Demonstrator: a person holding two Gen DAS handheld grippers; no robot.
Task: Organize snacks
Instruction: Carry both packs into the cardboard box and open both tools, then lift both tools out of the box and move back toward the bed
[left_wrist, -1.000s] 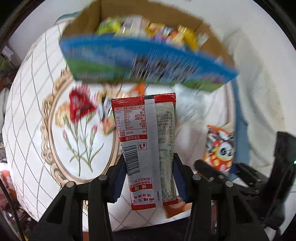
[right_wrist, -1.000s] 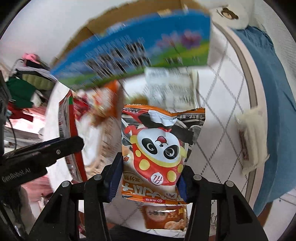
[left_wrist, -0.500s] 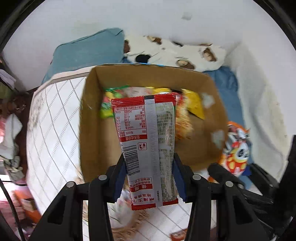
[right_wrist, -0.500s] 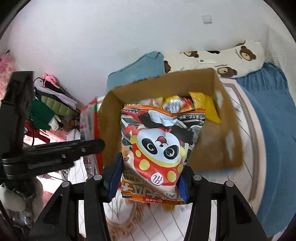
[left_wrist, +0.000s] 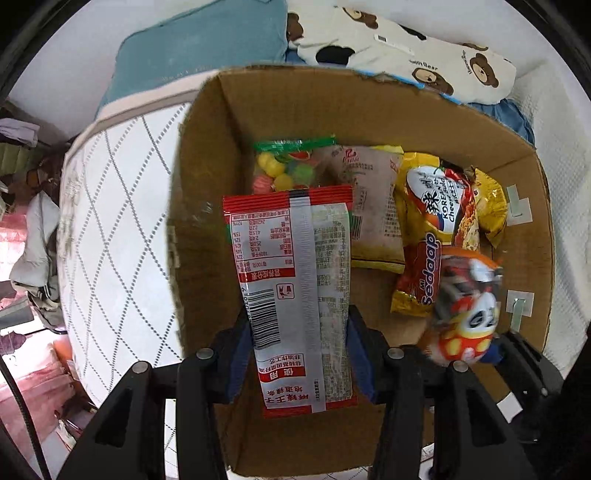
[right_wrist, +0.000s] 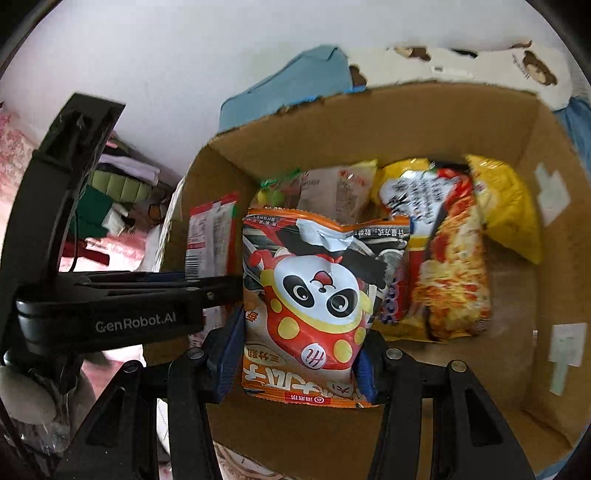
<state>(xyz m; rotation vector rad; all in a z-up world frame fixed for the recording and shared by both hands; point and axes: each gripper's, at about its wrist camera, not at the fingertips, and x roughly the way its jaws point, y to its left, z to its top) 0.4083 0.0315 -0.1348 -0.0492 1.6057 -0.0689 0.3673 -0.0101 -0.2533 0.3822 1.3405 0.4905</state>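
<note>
My left gripper (left_wrist: 295, 350) is shut on a red and silver snack packet (left_wrist: 291, 280), held upright over the open cardboard box (left_wrist: 369, 107). My right gripper (right_wrist: 299, 362) is shut on an orange panda snack bag (right_wrist: 317, 302), also over the box (right_wrist: 369, 122). The panda bag shows blurred at the right of the left wrist view (left_wrist: 465, 314). The red packet shows at the left of the right wrist view (right_wrist: 210, 236). Several snacks lie at the box's far end: a candy bag (left_wrist: 288, 166), a beige packet (left_wrist: 369, 199) and yellow noodle packs (left_wrist: 443, 229).
The box sits on a white quilted mattress (left_wrist: 110, 221). A teal pillow (left_wrist: 207, 48) and a bear-print pillow (left_wrist: 406, 51) lie behind it. Clothes are piled at the far left (right_wrist: 118, 177). The left gripper's body (right_wrist: 110, 314) crosses the right wrist view.
Both grippers have risen from the mattress and moved forward over the box. The view went from the box's blue outer side to its open inside. Both snacks stay gripped.
</note>
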